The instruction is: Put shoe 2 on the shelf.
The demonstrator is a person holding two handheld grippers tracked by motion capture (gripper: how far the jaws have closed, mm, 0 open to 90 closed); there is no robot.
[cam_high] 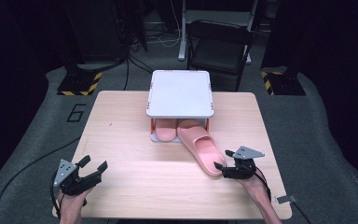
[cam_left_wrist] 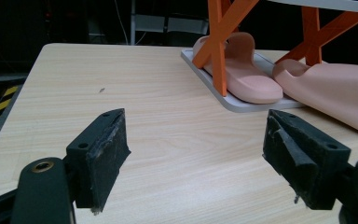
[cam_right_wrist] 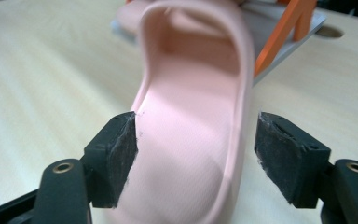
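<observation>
On floor (cam_high: 37, 121): painted "6" (cam_high: 77, 112).

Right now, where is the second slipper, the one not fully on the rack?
In the high view, the outer slipper lies right of centre on the table, toe under the rack beside the other slipper, heel between the open right gripper jaws.

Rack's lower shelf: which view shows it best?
Left gripper view: the lower shelf shows side-on, one slipper on it. High view: the top panel covers most of it. Right gripper view: a blurred corner.
</observation>
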